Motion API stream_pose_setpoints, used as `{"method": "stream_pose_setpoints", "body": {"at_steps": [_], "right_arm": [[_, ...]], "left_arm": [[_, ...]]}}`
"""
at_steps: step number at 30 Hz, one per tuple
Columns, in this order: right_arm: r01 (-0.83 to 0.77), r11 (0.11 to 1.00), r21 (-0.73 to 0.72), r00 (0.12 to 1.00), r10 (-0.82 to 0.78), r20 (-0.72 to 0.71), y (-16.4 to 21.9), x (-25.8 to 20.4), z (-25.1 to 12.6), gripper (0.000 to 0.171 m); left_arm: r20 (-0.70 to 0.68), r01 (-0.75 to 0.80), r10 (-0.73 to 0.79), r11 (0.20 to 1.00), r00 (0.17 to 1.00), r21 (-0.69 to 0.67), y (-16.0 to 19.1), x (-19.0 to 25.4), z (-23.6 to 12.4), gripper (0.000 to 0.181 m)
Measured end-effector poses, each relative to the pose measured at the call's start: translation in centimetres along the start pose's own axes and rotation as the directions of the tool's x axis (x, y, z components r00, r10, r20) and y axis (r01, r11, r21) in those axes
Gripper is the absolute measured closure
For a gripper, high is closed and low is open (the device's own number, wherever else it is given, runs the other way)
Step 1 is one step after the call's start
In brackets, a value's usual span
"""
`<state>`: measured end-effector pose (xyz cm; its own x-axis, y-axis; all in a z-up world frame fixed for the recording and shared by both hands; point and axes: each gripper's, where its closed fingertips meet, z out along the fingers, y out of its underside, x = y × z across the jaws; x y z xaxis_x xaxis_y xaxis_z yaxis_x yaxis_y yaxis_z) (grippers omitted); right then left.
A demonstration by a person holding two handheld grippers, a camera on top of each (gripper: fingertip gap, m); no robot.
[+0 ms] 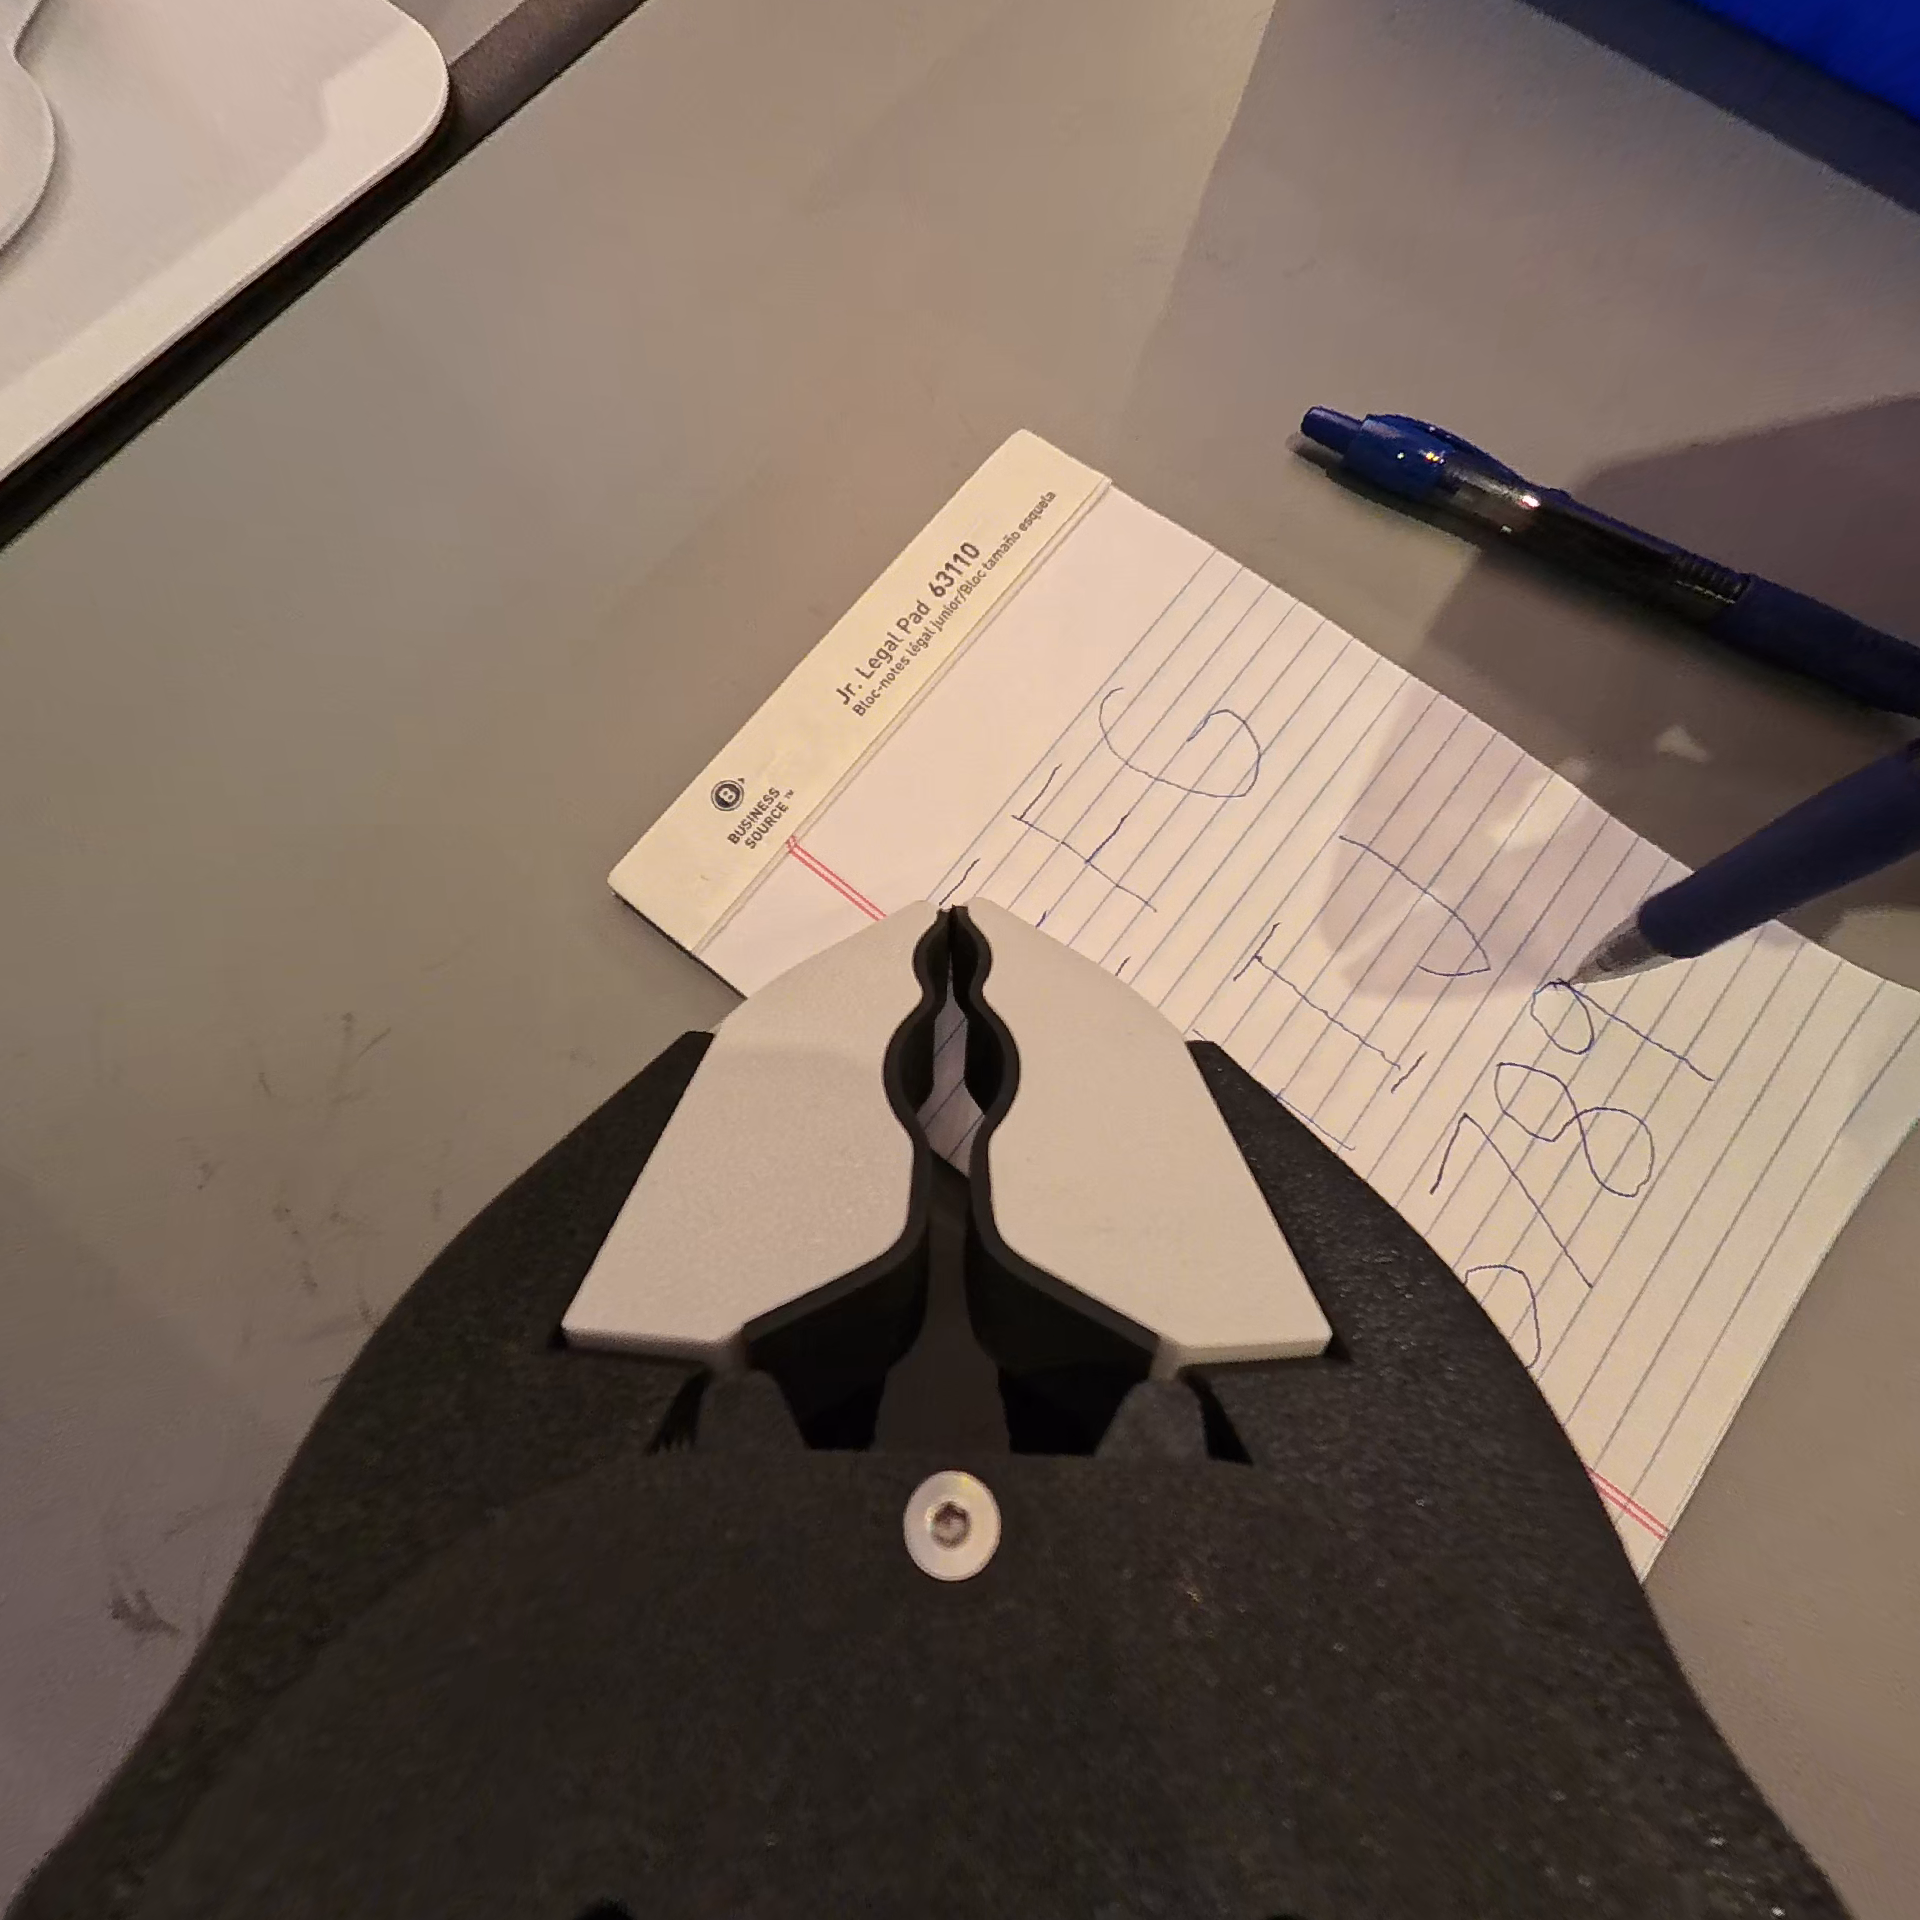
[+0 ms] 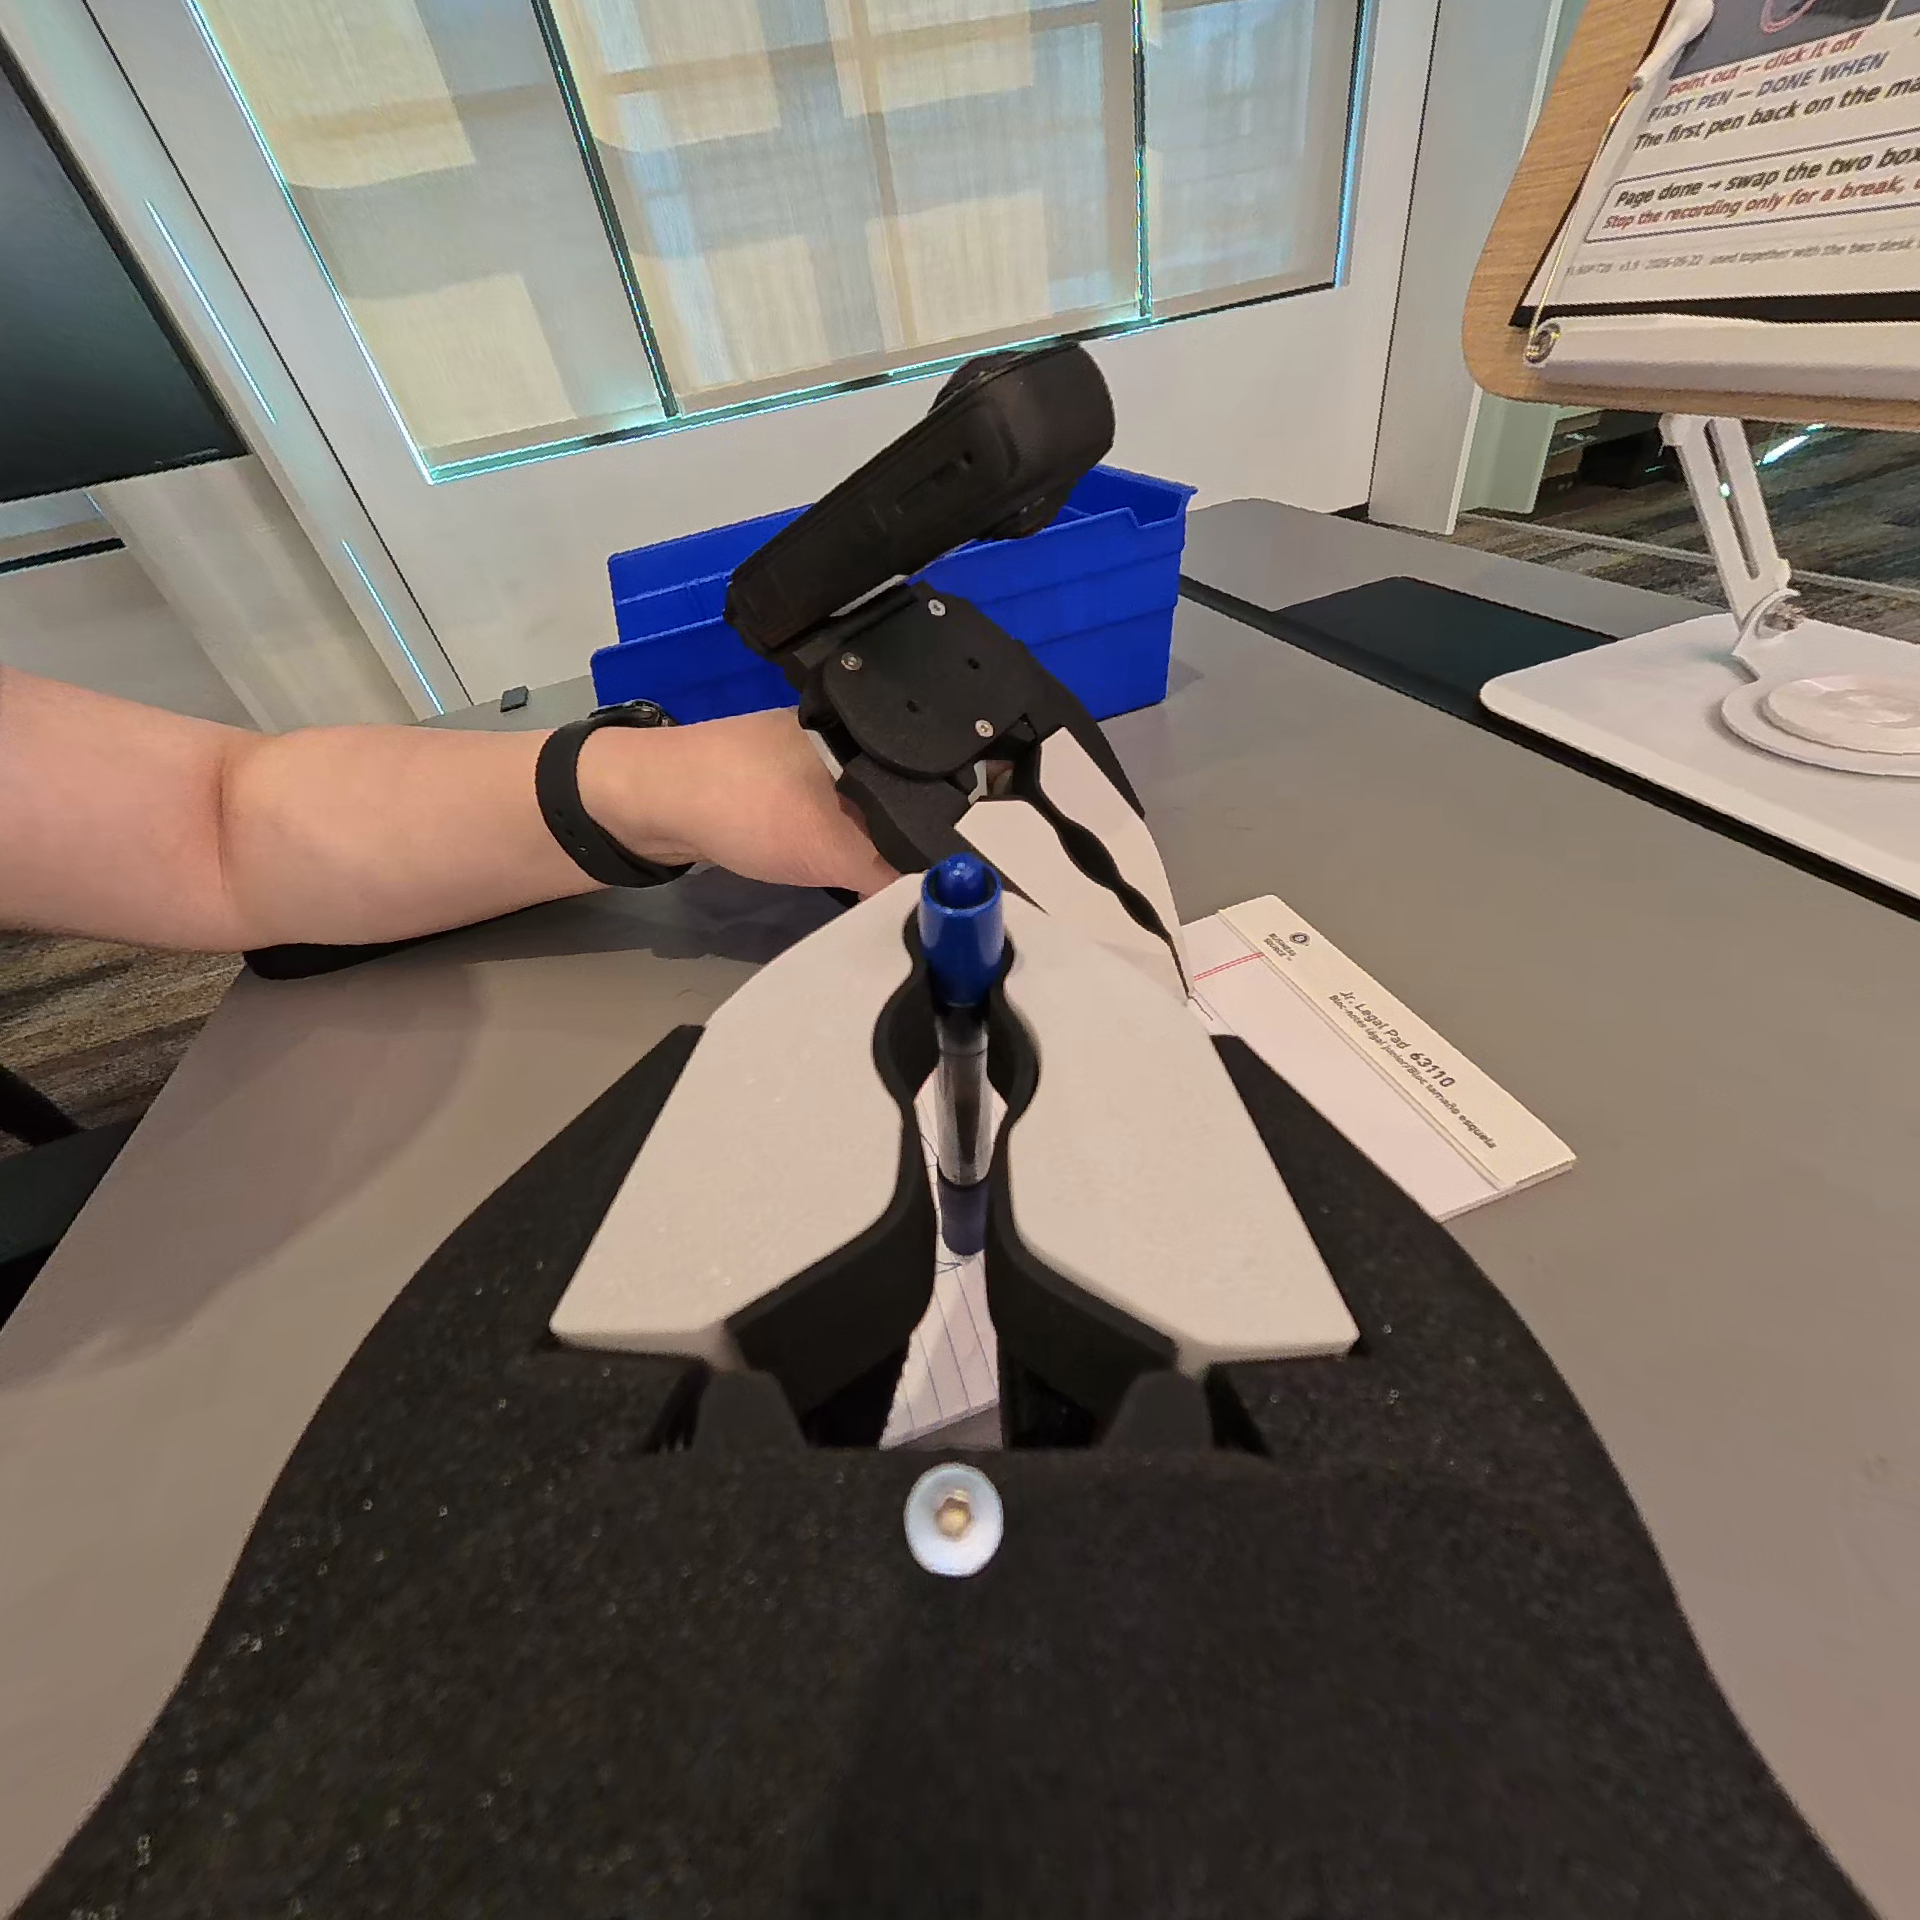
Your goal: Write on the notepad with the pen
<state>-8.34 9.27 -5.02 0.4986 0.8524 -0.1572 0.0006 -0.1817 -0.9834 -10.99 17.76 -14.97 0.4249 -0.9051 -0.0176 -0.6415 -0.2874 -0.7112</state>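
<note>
Blue ink already covers several lines of the legal pad (image 1: 1195,831), so the writing's well underway, with blank lines left below. Right gripper (image 2: 961,1039) is clamped on the pen (image 2: 958,925), tip touching the paper beside the last characters. Left gripper (image 1: 954,916), fingers together and holding nothing, presses on the pad near its top corner, apparently pinning it to the grey bench (image 1: 416,727). Farther off lies a spare blue pen (image 1: 1558,520).

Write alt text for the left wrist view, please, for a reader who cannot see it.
The shut left gripper presses on a lined notepad while a blue pen touches its tip to the handwritten page. A second pen lies on the grey table.
</note>
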Motion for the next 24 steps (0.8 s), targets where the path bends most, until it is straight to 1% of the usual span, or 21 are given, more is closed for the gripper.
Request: {"method": "stream_pose_setpoints", "body": {"at_steps": [1, 2, 4, 5, 6, 7, 8, 10, 13, 20, 24], "right_arm": [[0.008, 1.000, 0.018, 1.000, -0.009, 0.013, -0.2, -0.3, -0.1, 0.167], [0.029, 0.997, 0.077, 0.998, -0.032, 0.046, -1.2, -1.0, -0.3, 0.167], [0.067, 0.972, 0.224, 0.993, -0.087, 0.079, -4.7, -2.7, -1.6, 0.167], [0.087, 0.961, 0.263, 0.992, -0.108, 0.065, -6.0, -3.2, -2.3, 0.167], [0.111, 0.959, 0.260, 0.991, -0.125, 0.038, -6.3, -3.5, -2.7, 0.167], [0.130, 0.967, 0.220, 0.991, -0.134, 0.004, -5.8, -3.3, -2.8, 0.167], [0.135, 0.976, 0.168, 0.991, -0.131, -0.034, -4.7, -2.8, -2.9, 0.167], [0.095, 0.990, 0.108, 0.994, -0.089, -0.057, -2.6, -2.0, -3.0, 0.167], [0.025, 0.994, 0.107, 0.999, -0.021, -0.041, -1.9, -1.3, -2.8, 0.167], [0.014, 0.999, 0.036, 0.998, -0.012, -0.060, -0.4, 0.1, -1.5, 0.167], [0.014, 0.999, 0.045, 0.998, -0.012, -0.061, -0.4, 0.1, -1.5, 0.167]], "left_arm": [[0.000, 0.000, 0.000, 1.000, 1.000, 0.000, 0.0, 0.0, 0.0, 0.181], [0.001, -0.001, 0.001, 1.000, 1.000, 0.000, 0.0, 0.0, 0.0, 0.181], [0.000, -0.001, 0.001, 1.000, 1.000, 0.000, 0.0, 0.0, 0.0, 0.181], [-0.001, 0.000, 0.000, 1.000, 1.000, 0.000, 0.0, 0.0, 0.0, 0.181], [-0.002, 0.002, -0.002, 1.000, 1.000, 0.001, 0.0, 0.0, 0.0, 0.181], [-0.004, 0.003, -0.003, 1.000, 1.000, 0.001, 0.0, 0.0, 0.0, 0.181], [-0.005, 0.004, -0.004, 1.000, 1.000, 0.001, 0.0, 0.0, 0.0, 0.181], [-0.005, 0.003, -0.003, 1.000, 1.000, 0.002, 0.0, 0.0, 0.0, 0.181], [-0.005, 0.003, -0.003, 1.000, 1.000, 0.002, 0.0, 0.0, 0.0, 0.181], [-0.003, 0.002, -0.002, 1.000, 1.000, 0.001, 0.0, 0.0, 0.0, 0.181], [-0.006, 0.004, -0.004, 1.000, 1.000, 0.002, 0.0, 0.0, 0.0, 0.181]]}}
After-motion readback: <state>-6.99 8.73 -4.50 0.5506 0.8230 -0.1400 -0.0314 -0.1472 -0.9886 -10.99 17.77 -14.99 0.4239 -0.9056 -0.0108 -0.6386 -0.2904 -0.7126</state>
